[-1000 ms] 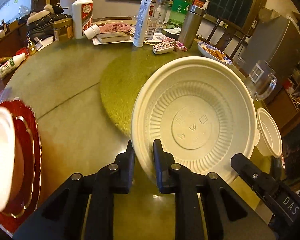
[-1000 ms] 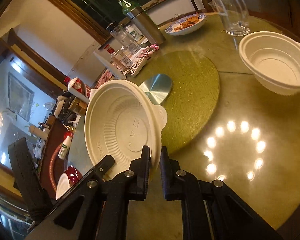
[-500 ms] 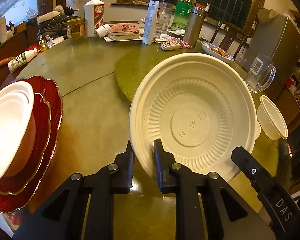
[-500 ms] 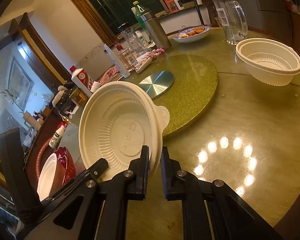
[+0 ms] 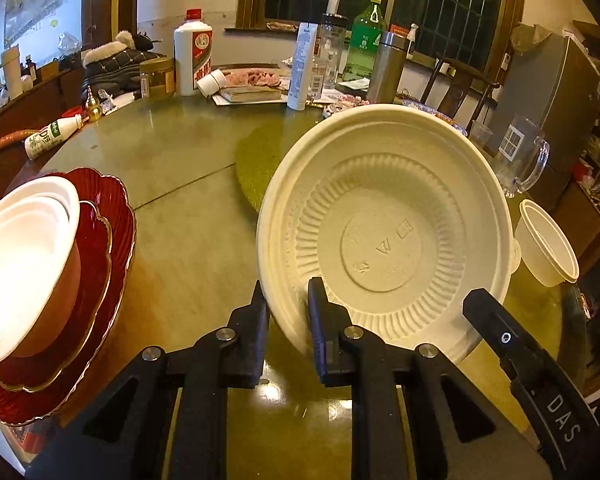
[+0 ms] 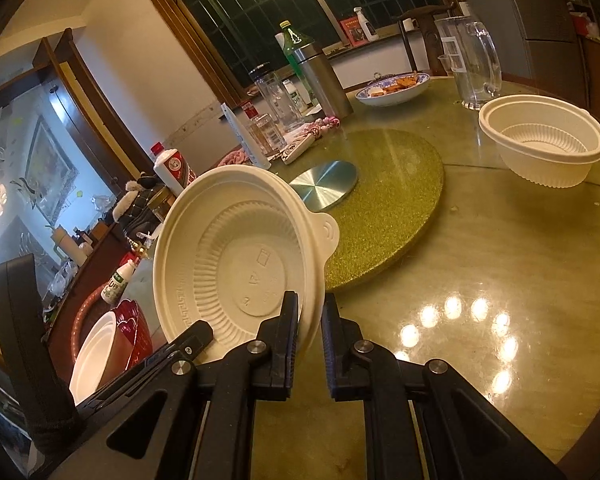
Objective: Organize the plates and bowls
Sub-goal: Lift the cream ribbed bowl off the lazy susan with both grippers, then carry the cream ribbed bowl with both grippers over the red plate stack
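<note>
A cream ribbed disposable bowl (image 5: 384, 240) is held tilted above the table, its inside facing the cameras. My left gripper (image 5: 286, 300) is shut on its near rim. My right gripper (image 6: 310, 316) is shut on the rim of the same bowl (image 6: 240, 256) from the other side. A stack of red scalloped plates (image 5: 100, 248) with white bowls (image 5: 20, 252) nested on top sits at the left; it also shows in the right wrist view (image 6: 132, 328). A second cream bowl (image 6: 544, 148) stands upright at the right, also seen in the left wrist view (image 5: 548, 248).
A green glitter turntable (image 6: 396, 208) with a metal disc (image 6: 324, 184) lies mid-table. Bottles, a steel flask (image 5: 386, 66), a white liquor bottle (image 5: 192, 56), a glass pitcher (image 6: 472, 64) and a blue food dish (image 6: 396, 88) crowd the far side.
Both grippers, holding the cream bowl, have swung and moved left toward the red plate stack, which has come further into view. The second bowl now lies farther to the right.
</note>
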A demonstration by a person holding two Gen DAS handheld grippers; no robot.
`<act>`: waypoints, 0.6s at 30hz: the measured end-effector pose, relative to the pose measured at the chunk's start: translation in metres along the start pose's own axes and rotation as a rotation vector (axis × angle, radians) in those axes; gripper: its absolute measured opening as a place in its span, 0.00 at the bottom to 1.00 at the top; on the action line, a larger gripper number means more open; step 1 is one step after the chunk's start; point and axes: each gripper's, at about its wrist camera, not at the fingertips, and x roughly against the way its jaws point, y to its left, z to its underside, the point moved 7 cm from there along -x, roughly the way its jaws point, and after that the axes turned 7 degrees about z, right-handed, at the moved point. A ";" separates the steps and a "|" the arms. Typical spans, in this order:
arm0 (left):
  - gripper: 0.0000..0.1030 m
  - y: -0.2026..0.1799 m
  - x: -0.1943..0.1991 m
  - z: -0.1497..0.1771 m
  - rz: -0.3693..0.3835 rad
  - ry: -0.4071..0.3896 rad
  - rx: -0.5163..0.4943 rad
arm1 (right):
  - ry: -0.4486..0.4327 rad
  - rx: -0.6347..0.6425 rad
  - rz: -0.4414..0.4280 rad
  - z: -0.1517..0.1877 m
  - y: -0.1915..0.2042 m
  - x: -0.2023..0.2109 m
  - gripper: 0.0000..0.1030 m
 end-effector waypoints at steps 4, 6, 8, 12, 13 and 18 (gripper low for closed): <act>0.16 -0.001 0.003 -0.003 0.011 -0.037 -0.006 | -0.016 -0.008 -0.010 -0.001 -0.002 0.002 0.11; 0.16 -0.002 0.003 -0.003 0.009 -0.047 -0.008 | -0.021 -0.007 -0.012 -0.002 -0.001 0.003 0.11; 0.16 -0.001 0.003 -0.003 0.013 -0.052 -0.002 | -0.022 -0.007 -0.015 -0.001 -0.002 0.003 0.11; 0.16 0.000 0.004 -0.003 0.009 -0.067 -0.002 | -0.019 -0.005 -0.021 0.000 -0.001 0.003 0.11; 0.16 0.000 0.005 -0.003 0.011 -0.076 -0.002 | -0.024 -0.002 -0.020 0.000 -0.001 0.003 0.11; 0.16 -0.003 0.012 -0.004 0.011 -0.109 -0.008 | -0.059 0.014 -0.023 -0.002 0.003 0.009 0.11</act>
